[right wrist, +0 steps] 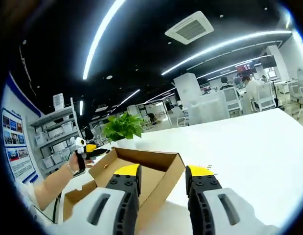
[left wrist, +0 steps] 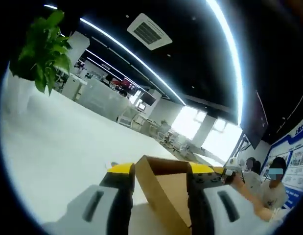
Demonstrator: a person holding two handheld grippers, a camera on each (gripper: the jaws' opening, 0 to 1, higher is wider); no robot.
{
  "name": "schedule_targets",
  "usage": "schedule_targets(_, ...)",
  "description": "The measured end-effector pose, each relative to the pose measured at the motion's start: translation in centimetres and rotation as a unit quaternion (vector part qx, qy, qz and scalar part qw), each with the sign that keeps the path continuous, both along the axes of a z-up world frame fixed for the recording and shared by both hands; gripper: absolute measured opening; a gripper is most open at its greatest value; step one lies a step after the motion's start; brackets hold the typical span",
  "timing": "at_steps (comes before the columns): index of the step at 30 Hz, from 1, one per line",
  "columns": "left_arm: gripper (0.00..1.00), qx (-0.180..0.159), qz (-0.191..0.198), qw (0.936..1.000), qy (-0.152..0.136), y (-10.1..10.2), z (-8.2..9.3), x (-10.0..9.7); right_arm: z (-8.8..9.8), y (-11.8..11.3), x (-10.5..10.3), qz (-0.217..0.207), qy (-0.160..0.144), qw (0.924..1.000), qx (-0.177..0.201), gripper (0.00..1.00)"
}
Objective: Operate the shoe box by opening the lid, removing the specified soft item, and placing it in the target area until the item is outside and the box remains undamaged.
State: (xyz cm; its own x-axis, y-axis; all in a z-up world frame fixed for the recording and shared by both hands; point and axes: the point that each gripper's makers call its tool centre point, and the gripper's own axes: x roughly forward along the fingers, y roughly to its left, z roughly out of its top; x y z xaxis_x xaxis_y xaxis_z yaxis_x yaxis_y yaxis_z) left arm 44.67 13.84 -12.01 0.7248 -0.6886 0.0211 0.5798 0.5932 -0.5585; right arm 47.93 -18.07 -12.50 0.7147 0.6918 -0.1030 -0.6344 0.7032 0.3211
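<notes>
A brown cardboard shoe box (right wrist: 151, 169) lies open on the white table (right wrist: 249, 147), and the part of its inside that I see is bare cardboard. My right gripper (right wrist: 163, 176) is open at the box's near side, with the near wall's edge running between its jaws. At the far left corner of the box a person's hand holds my left gripper (right wrist: 90, 148). In the left gripper view, that gripper (left wrist: 161, 171) is open and a cardboard panel of the box (left wrist: 163, 188) stands between its yellow-tipped jaws. The right gripper (left wrist: 229, 172) shows beyond it, in a hand.
A potted green plant (right wrist: 123, 126) (left wrist: 43, 49) stands on the table past the box. The white table (left wrist: 58, 147) stretches wide on both sides. Shelves (right wrist: 58, 132) stand along the wall, and people (left wrist: 273, 183) sit nearby.
</notes>
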Motion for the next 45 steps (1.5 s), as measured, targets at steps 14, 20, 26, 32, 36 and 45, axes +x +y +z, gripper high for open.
schedule_targets(14, 0.37, 0.029, -0.045, 0.9963, 0.068, -2.3, -1.9, 0.9, -1.5, 2.3, 0.5, 0.017, 0.051, 0.9986, 0.003, 0.32)
schedule_targets(20, 0.36, 0.038, -0.051, 0.9957, 0.067, -2.8, -1.8, 1.0, -1.5, 2.3, 0.3, 0.019, 0.050, 0.9986, -0.003, 0.31)
schedule_targets(26, 0.36, 0.028, -0.053, 0.9964, 0.061, -2.9, -0.8, 0.2, -0.5, 2.5, -0.5, 0.020, 0.036, 0.9991, -0.004, 0.31)
schedule_targets(32, 0.36, 0.032, -0.057, 0.9971, 0.039, -3.1, 0.5, -1.1, 0.8, 2.2, -1.2, 0.025, 0.015, 0.9996, 0.003, 0.31)
schedule_targets(36, 0.36, 0.030, -0.061, 0.9972, 0.029, -3.0, 1.4, -1.7, 2.0, 1.9, -1.7, 0.027, 0.001, 0.9995, 0.014, 0.31)
schedule_targets(45, 0.35, 0.025, -0.067, 0.9974, 0.001, -3.1, 2.9, -3.5, 3.6, 1.9, -3.5, 0.026, -0.034, 0.9990, 0.013, 0.31)
